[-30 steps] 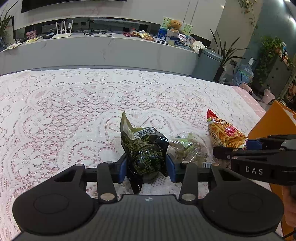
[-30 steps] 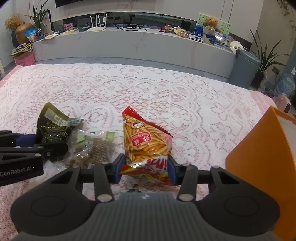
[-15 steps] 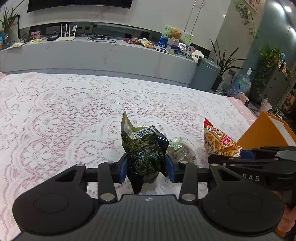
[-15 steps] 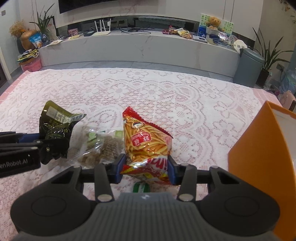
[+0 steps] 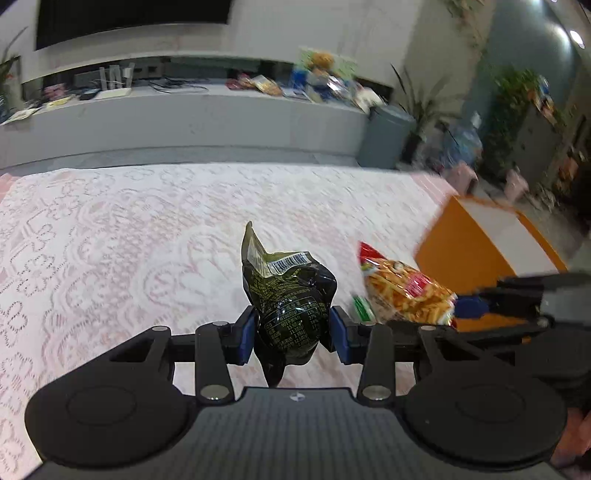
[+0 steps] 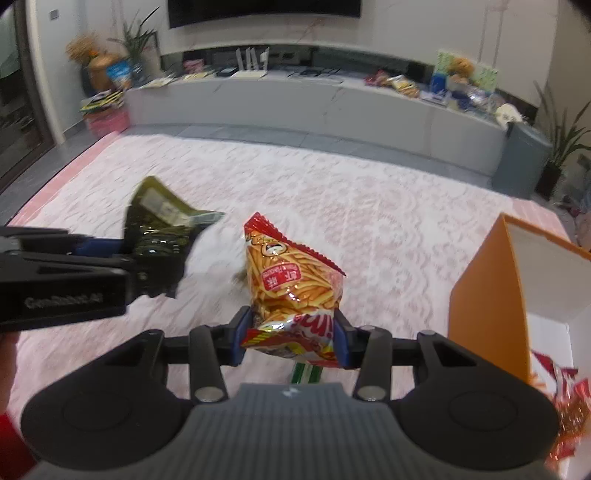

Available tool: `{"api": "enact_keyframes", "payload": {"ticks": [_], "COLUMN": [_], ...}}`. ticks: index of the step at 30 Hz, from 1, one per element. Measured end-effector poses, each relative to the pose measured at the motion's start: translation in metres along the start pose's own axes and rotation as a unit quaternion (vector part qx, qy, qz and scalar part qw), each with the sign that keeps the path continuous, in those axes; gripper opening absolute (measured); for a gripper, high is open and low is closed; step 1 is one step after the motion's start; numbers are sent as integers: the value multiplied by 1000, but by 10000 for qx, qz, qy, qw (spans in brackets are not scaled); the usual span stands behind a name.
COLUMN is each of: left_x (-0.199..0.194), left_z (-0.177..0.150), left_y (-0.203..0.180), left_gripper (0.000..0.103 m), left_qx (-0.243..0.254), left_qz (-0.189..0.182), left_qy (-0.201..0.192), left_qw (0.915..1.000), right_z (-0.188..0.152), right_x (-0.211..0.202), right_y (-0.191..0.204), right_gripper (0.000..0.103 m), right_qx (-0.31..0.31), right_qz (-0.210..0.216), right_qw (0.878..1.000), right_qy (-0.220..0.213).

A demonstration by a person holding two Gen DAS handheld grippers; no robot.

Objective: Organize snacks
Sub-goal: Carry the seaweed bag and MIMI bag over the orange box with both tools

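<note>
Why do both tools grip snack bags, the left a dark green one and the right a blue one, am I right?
Nearly. The right wrist view shows the right tool gripping a red and orange bag, not blue. The left tool does grip the dark green bag.

A long grey stone-look low cabinet (image 6: 332,107) runs along the white wall (image 6: 424,33), under a big black screen (image 6: 264,8). A round grey bin (image 6: 522,158) stands beside tall green plants (image 6: 565,144). The floor is grey.
</note>
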State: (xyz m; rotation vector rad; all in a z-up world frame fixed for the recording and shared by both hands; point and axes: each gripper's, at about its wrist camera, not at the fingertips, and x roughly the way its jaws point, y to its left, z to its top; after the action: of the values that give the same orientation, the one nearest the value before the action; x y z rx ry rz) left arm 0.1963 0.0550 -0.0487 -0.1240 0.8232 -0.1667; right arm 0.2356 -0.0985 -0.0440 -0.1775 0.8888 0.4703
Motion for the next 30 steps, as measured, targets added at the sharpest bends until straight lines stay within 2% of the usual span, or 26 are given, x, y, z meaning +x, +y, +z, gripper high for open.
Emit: {"api": "enact_keyframes", "payload": {"ticks": [5,15,24,30], "left_x": [-17,-52,-55,-37], "left_z": [-8,8,43,58], "left_y": [-19,-53,-118,-168], "left_gripper": [47,47,47,47], "left_qx": [158,256,888,1394], "left_qz": [-60,-385,-735,-1091], "left_qy": [368,429,335,469], "left_qw": [9992,9980,9928,9831], "right_z": [-11,-18,-13,-13], "right_x": [-28,-85,-136,-153], "right_y": [-9,-41,-90,-129], "right_gripper": [43,43,43,43], "right_qx": [11,-179,-347,-331], "right_qz": [343,704,180,-243], "right_qw": [9989,9948,9961,9952], "right_qy": [333,717,793,886]}}
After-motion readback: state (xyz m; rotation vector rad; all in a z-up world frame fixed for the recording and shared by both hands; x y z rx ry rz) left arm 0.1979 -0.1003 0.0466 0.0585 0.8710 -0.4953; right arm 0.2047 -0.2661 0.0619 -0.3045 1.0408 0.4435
